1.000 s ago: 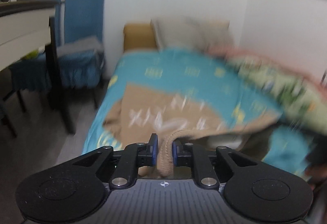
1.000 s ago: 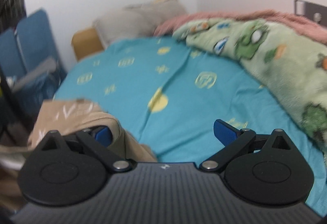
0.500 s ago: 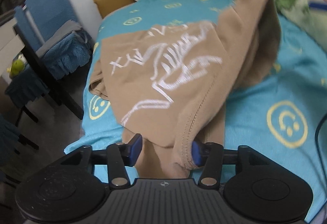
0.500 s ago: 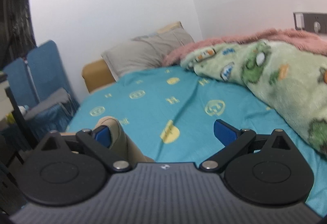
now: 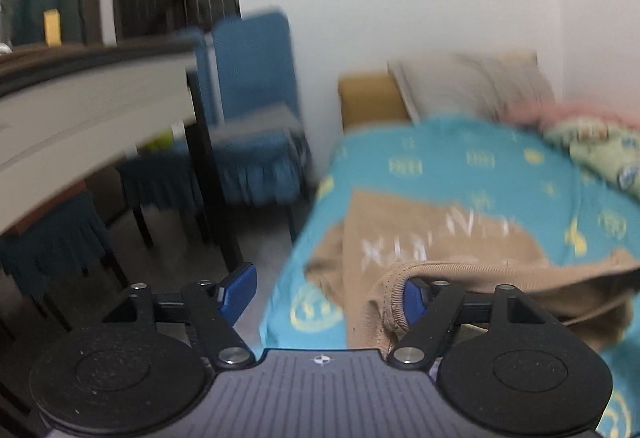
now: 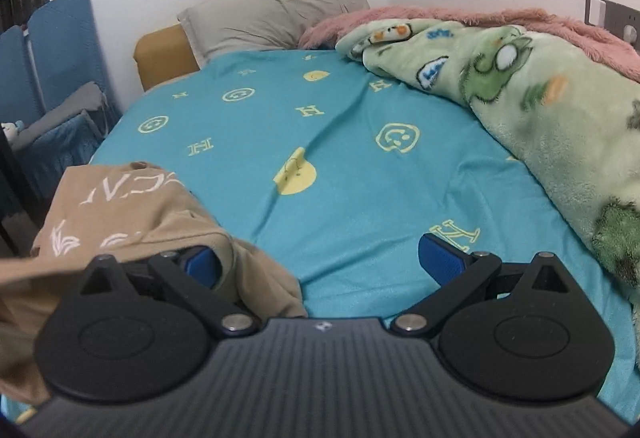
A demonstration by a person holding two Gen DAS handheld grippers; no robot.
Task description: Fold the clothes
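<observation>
On the near, left-hand part of the bed:

1. Bed sheet (image 6: 360,166), teal with yellow smiley and letter prints. Bears everything below; the middle lies bare.
2. Green plush blanket (image 6: 560,126) with a pink one behind it, heaped along the wall side, well apart from the garment. Grey pillow (image 6: 276,18) at the head.
3. Tan sweatshirt (image 6: 120,210) with white lettering, the task's thing. Lies rumpled at the sheet's near left edge, print upward, one part doubled loosely over. In the left wrist view, which is blurred, its ribbed hem (image 5: 390,298) curls up against the inner face of that gripper's right-hand pad.
4. Blue chairs (image 5: 248,110) and a dark table, off the bed to the left. Not part of the job.
5. Left gripper (image 5: 326,288). Jaws have just been opening and now stand wide; the hem touches one pad only, so nothing is clamped.
6. Right gripper (image 6: 320,262). Jaws spread wide; a fold of the sweatshirt drapes over the left-hand finger (image 6: 200,262), the other finger stands over bare sheet. Nothing pinched.

Step in hand, as judged: release after laying a fold. The garment is far from flat, so folding looks at an early stage.

Next move calls for: drawing both grippers clear of the draped cloth without dragging it, then pinching two corners or the hem ends to spread the sweatshirt out on the bare sheet.
</observation>
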